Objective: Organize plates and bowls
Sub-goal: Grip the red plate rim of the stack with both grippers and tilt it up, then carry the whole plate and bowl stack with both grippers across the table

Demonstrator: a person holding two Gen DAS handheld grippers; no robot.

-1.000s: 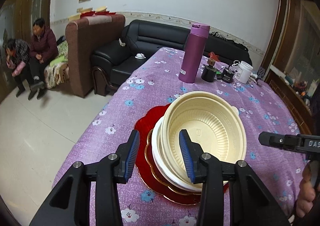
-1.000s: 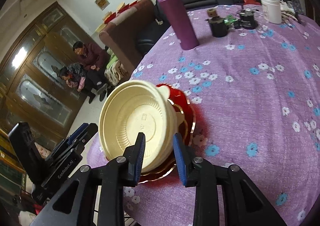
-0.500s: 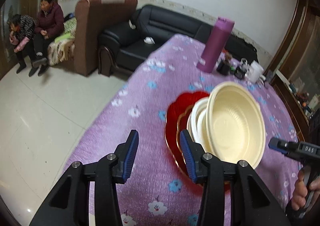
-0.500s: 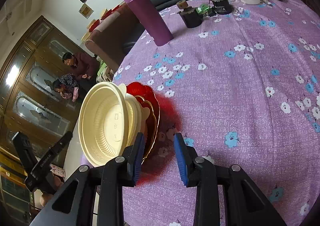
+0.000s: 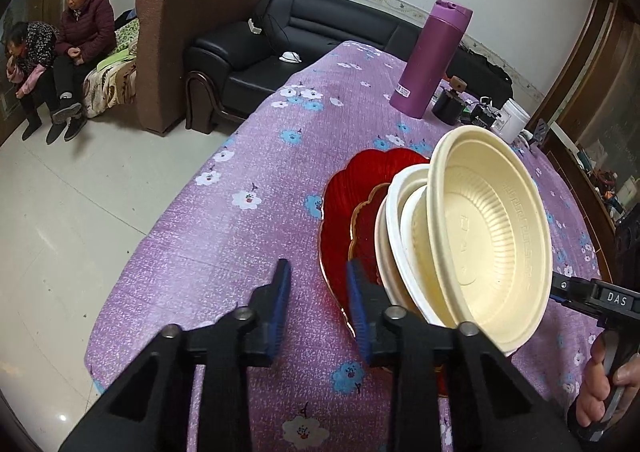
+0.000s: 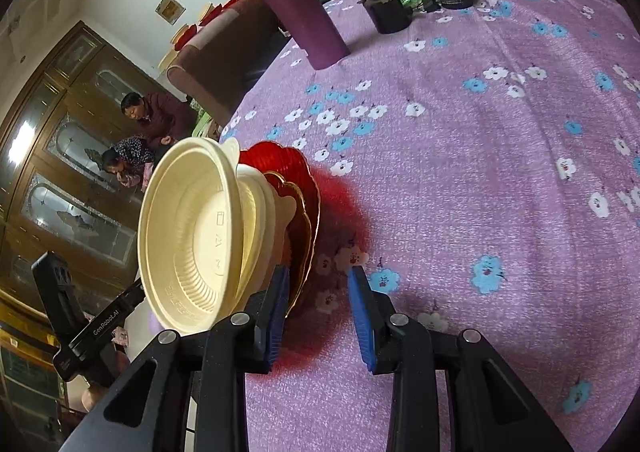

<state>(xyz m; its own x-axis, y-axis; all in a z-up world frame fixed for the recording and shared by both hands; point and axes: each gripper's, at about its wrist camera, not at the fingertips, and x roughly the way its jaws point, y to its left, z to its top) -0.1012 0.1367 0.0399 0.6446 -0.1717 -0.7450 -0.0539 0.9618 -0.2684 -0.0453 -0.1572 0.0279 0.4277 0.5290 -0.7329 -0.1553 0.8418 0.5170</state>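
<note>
Partly hidden plates (image 5: 340, 211) under bowls (image 5: 488, 236); left gripper (image 5: 318, 302) jaws closing, empty; right gripper (image 6: 318, 316) jaws parted, empty.

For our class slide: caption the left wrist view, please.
Left gripper closing on nothing beside stacked cream bowls and red plates on a purple floral tablecloth.

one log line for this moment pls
left gripper: jaws closing, nothing between | right gripper: open, empty | cream bowls stacked on red plates

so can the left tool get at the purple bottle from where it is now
Probably not right away: the purple bottle stands far across the table, and the left tool, its jaws closing on nothing, sits beside the stack of bowls at the near edge.
</note>
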